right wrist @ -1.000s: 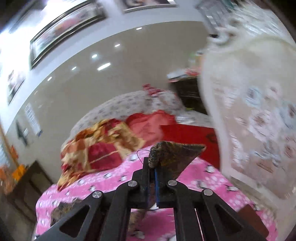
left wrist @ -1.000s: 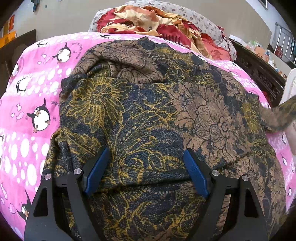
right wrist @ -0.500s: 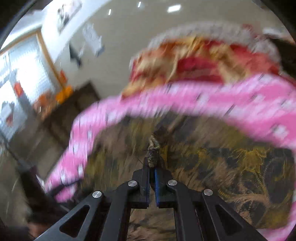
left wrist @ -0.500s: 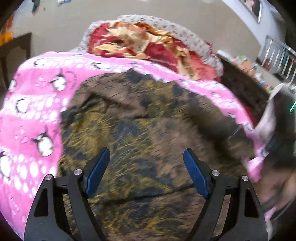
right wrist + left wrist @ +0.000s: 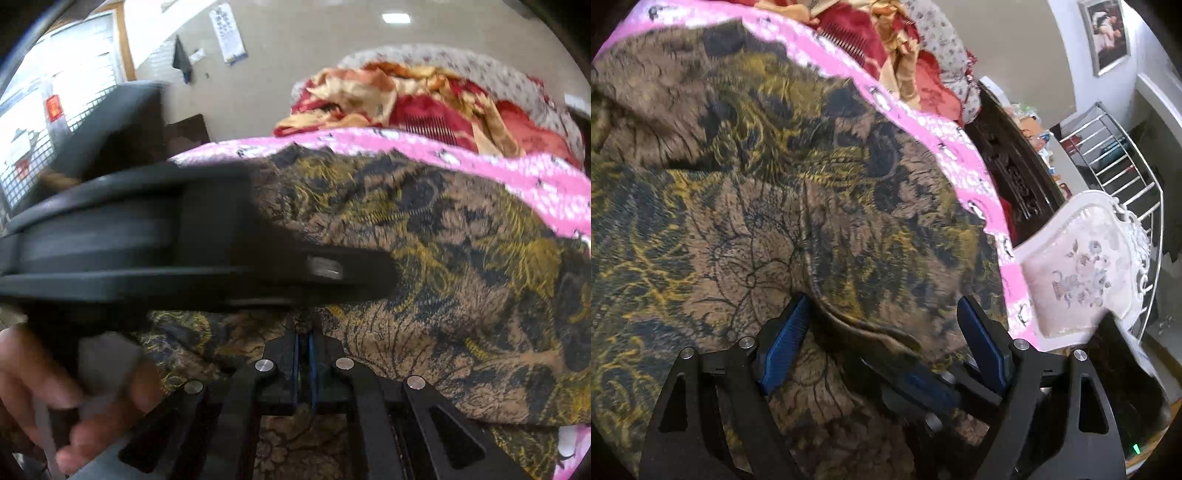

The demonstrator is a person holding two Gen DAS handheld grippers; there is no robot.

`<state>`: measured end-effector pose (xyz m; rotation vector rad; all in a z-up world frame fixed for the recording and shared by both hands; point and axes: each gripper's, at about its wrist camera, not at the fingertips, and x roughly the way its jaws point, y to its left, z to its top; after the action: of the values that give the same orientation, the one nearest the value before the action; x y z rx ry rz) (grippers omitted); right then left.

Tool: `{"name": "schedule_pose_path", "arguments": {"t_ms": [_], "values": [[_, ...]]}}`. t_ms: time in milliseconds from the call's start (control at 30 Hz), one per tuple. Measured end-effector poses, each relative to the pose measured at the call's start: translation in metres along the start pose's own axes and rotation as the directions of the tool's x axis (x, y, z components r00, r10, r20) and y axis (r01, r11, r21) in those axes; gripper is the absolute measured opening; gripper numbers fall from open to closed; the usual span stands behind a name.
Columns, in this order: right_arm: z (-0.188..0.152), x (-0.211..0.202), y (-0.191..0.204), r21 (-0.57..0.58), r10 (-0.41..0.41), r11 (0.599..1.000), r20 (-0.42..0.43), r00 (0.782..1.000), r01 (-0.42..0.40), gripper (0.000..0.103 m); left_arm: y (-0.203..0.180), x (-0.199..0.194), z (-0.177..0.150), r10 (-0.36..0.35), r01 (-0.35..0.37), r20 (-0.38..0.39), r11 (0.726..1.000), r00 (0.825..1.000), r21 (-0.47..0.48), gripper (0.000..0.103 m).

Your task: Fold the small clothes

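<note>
A brown, gold and navy patterned cloth [image 5: 746,206] lies spread over a pink penguin sheet [image 5: 945,147]. A folded-over edge [image 5: 849,325] of the cloth runs down between my left gripper's [image 5: 882,347] blue pads, which stand wide open just above the fabric. My right gripper [image 5: 923,384] lies low between those pads. In the right wrist view the right gripper [image 5: 303,332] is shut, with a thin bit of the cloth [image 5: 461,266] pinched at its tip. The left tool's black frame [image 5: 166,251] crosses that view, held by a hand [image 5: 44,387].
A crumpled red and gold blanket [image 5: 886,48] is heaped at the far end of the bed. To the right stand dark carved wooden furniture [image 5: 1015,166], a white flowered chair back [image 5: 1082,273] and a metal rack [image 5: 1119,158].
My right gripper came down from mid-air with the cloth corner and now rests on the spread cloth. My left gripper swung toward the cloth's right side, over the new fold.
</note>
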<state>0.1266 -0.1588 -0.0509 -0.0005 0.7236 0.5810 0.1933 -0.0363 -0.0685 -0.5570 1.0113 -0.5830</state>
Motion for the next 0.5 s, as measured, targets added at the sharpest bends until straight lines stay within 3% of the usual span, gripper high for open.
{"name": "schedule_pose_path", "arguments": {"t_ms": [133,200,267,333,367,400,433,500], "values": [[0.002,0.004,0.015,-0.054,-0.061,0.997,0.003,0.998,0.061,0.004,0.000,0.000,0.005,0.005,-0.005,0.020,1.000,1.000,-0.012,0.073],[-0.001,0.002,0.015,-0.058,-0.078,0.996,-0.057,0.995,0.074,0.013,0.003,0.004,0.006,0.008,-0.007,0.016,1.000,1.000,-0.023,0.065],[-0.010,-0.010,0.012,-0.047,-0.099,0.994,-0.077,0.992,0.095,0.053,0.009,0.006,0.005,0.006,-0.005,0.017,0.999,1.000,-0.035,0.057],[-0.023,-0.028,0.008,-0.048,-0.141,0.989,-0.062,0.988,0.138,0.065,0.013,0.007,0.005,0.010,-0.009,0.020,0.999,1.000,-0.037,0.048],[-0.032,-0.038,0.005,-0.047,-0.145,0.989,-0.066,0.987,0.142,0.065,0.014,0.006,0.004,0.021,-0.020,0.021,0.999,1.000,-0.034,0.035],[-0.044,-0.047,0.001,-0.045,-0.162,0.986,-0.086,0.983,0.159,0.065,0.016,0.006,0.003,0.038,-0.037,0.023,0.999,0.999,-0.032,0.014],[-0.054,-0.052,-0.004,-0.041,-0.183,0.983,-0.101,0.978,0.180,0.065,0.015,0.005,0.002,0.058,-0.058,0.027,0.998,0.998,-0.024,0.003],[-0.076,-0.061,-0.018,0.014,-0.213,0.976,-0.147,0.966,0.218,0.065,0.007,0.002,-0.003,0.107,-0.108,0.052,0.994,0.993,0.031,0.003]]}}
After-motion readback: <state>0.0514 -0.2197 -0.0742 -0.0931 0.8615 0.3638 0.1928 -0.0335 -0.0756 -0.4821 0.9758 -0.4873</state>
